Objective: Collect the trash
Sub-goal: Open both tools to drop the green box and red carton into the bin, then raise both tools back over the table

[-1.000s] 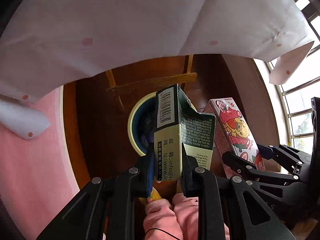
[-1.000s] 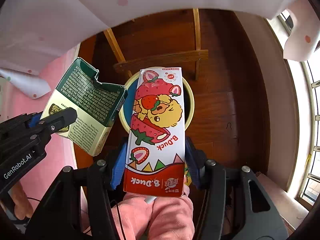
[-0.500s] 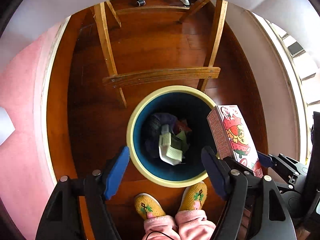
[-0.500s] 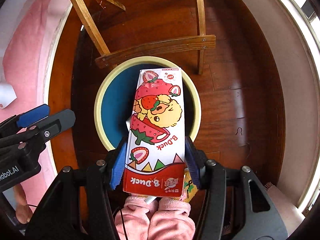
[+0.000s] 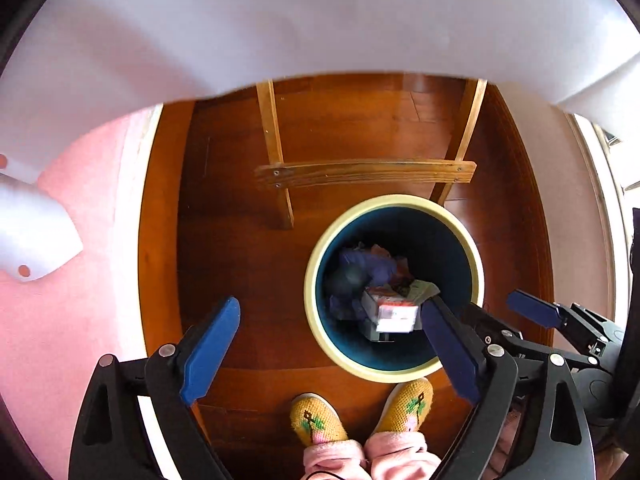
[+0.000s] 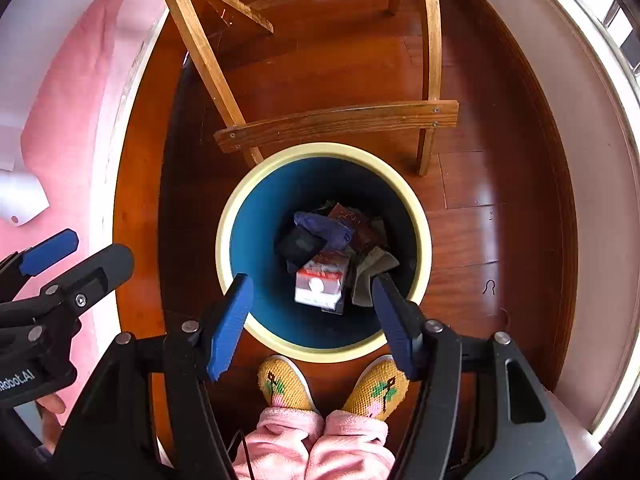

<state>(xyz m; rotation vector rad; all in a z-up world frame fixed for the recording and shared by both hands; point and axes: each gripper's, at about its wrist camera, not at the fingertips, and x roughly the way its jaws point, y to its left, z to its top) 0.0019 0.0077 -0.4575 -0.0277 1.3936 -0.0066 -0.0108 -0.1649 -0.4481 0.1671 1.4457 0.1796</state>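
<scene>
A round trash bin with a cream rim (image 5: 394, 200) (image 6: 320, 149) and dark blue inside stands on the wooden floor. In it lies the red and white carton (image 5: 394, 308) (image 6: 320, 284) on top of purple and dark wrappers (image 6: 324, 226) and the green box (image 6: 370, 274). My left gripper (image 5: 330, 344) hangs open above the floor at the bin's left side, nothing between its blue pads. My right gripper (image 6: 312, 316) is open above the bin's near rim, also holding nothing. In the left wrist view the right gripper (image 5: 536, 314) shows at the right edge.
A wooden chair's legs and crossbar (image 6: 336, 122) (image 5: 364, 172) stand just behind the bin. A white dotted tablecloth (image 5: 280, 20) overhangs the top. A pink wall (image 6: 68, 120) lies left, a window sill (image 6: 592, 120) right. The person's yellow slippers (image 6: 332, 384) stand before the bin.
The left gripper dropped the green box into the bin a second ago. The right gripper has since opened and the strawberry carton has fallen into the bin. The left gripper shifted left.
</scene>
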